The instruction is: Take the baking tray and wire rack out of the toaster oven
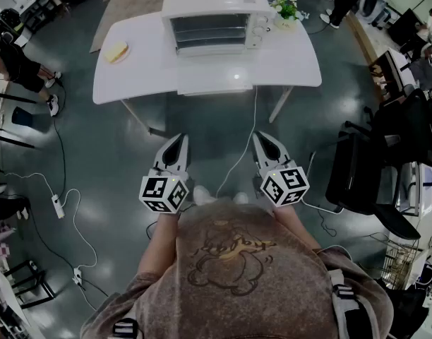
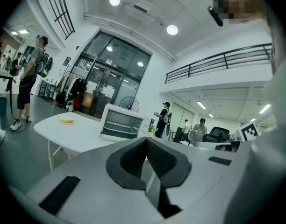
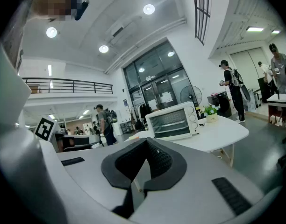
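A white toaster oven (image 1: 216, 16) stands at the back middle of a white table (image 1: 145, 73). Its door (image 1: 214, 82) looks folded down toward me. Wire shelves (image 1: 209, 32) show inside; I cannot tell the tray from the rack. The oven also appears far ahead in the left gripper view (image 2: 122, 122) and the right gripper view (image 3: 173, 120). My left gripper (image 1: 176, 141) (image 2: 146, 141) and right gripper (image 1: 261, 138) (image 3: 146, 141) are held side by side over the floor, well short of the table. Both are shut with nothing between the jaws.
A plate with bread (image 1: 117, 51) lies at the table's left end and a small potted plant (image 1: 285, 10) stands right of the oven. The oven's cable (image 1: 237, 154) runs down to the floor. Black chairs (image 1: 364, 175) stand at right. A power strip (image 1: 58, 205) lies left. People stand around the room.
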{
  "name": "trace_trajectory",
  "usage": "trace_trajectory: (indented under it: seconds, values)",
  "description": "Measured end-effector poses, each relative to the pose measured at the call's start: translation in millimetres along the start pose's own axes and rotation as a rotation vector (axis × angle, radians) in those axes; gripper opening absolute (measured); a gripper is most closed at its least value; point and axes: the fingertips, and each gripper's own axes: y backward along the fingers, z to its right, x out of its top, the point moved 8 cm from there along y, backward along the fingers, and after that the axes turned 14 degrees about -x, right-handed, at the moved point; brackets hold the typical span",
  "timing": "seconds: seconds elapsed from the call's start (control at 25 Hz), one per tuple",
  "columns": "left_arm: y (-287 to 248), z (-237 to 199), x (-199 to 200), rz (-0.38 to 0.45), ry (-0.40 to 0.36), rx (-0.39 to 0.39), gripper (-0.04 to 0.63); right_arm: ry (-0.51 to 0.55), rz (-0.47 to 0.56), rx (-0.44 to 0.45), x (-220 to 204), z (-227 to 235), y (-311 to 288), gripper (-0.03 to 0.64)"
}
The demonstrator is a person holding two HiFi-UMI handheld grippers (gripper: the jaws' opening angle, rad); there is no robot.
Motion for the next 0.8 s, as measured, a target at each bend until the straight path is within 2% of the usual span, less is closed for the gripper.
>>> trace_trajectory:
  seconds: [0.24,0.48,0.64,0.8]
  values:
    - [-2.4,-18.9,9.4,-0.006,-0.011,-0.026,0.003,0.014,0.005,0.003,0.2,-18.5,-10.4,0.000]
    - [-0.5,-41.9,6.5,-0.015,0.040,-0.060,0.003,-0.017,-0.003,-0.051,-12.8,-29.4,-12.6,0.000]
    - [-11.4,-52.9,7.6,-0.039,0.022,-0.087,0.003,-0.066,-0.022,-0.095,-20.7,-25.5,-15.3,0.000]
    - [-25.0,-58.0,13.3,-0.035,0.018,-0.104,0.003,-0.101,-0.047,-0.097,-21.2,-22.3,-25.3,0.000]
